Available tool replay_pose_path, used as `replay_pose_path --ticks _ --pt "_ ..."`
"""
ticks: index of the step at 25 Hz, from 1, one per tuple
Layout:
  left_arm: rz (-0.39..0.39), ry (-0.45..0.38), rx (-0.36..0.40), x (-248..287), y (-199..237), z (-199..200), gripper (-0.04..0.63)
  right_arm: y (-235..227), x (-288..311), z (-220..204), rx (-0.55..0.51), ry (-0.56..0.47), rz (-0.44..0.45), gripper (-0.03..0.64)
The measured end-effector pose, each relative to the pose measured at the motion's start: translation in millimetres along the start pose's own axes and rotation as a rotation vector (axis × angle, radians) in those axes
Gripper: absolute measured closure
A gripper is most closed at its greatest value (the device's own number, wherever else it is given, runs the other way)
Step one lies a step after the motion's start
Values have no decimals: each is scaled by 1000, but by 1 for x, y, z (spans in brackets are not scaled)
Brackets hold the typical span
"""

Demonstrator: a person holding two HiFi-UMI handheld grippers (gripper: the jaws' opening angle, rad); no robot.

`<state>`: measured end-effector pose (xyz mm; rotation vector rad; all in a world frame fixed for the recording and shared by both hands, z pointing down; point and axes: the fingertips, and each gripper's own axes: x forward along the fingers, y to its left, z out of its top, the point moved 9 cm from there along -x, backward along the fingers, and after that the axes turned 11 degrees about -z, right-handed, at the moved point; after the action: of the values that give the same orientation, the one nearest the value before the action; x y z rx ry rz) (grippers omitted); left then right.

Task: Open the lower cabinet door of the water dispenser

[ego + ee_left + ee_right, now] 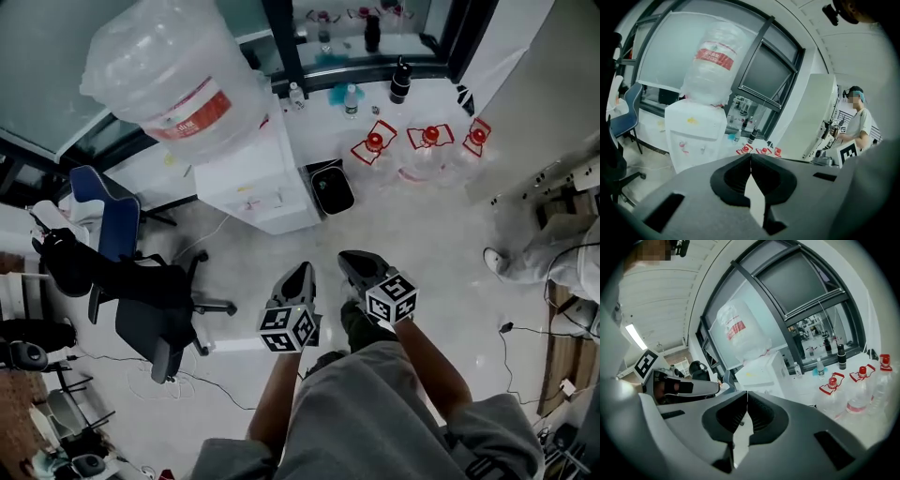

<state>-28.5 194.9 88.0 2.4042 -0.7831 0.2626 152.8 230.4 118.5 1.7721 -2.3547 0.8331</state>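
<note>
overhead, a person standing on a pale floor (422, 234) holds 2 grippers out side by side, both well apart from the white water dispenser (255, 178) that stands by a dark-framed window wall. the left gripper (302, 272) has its jaws pressed together with nothing between them; in the left gripper view the tips meet just right of the dispenser's front. the right gripper (351, 259), just beside the left one, is likewise clenched and empty. a large clear water bottle (178, 80) with a red label sits upside down on top of the dispenser. the dispenser's front face, with its 2 taps (693, 149), is turned toward the grippers. the lower cabinet door itself is hard to make out: it is steeply foreshortened from above and masked by the gripper body in the left gripper view. a black bin (330, 187) stands touching or just beside the dispenser's right side, and 3 clear jugs (429, 141) with red caps sit on the floor farther right. a black office chair (155, 300) and a blue chair (108, 220) stand to the left. another person (858, 119) appears at the right edge of the left gripper view.
</note>
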Motion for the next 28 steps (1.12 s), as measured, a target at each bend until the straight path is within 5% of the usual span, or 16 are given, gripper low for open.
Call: replay_pose_path --ticks 21,28 --pt "-41 170 -4 100 102 9 584 -75 106 -13 166 5 -149 604" --pt "-22 199 -7 125 132 -10 584 -94 138 -48 191 3 -102 604"
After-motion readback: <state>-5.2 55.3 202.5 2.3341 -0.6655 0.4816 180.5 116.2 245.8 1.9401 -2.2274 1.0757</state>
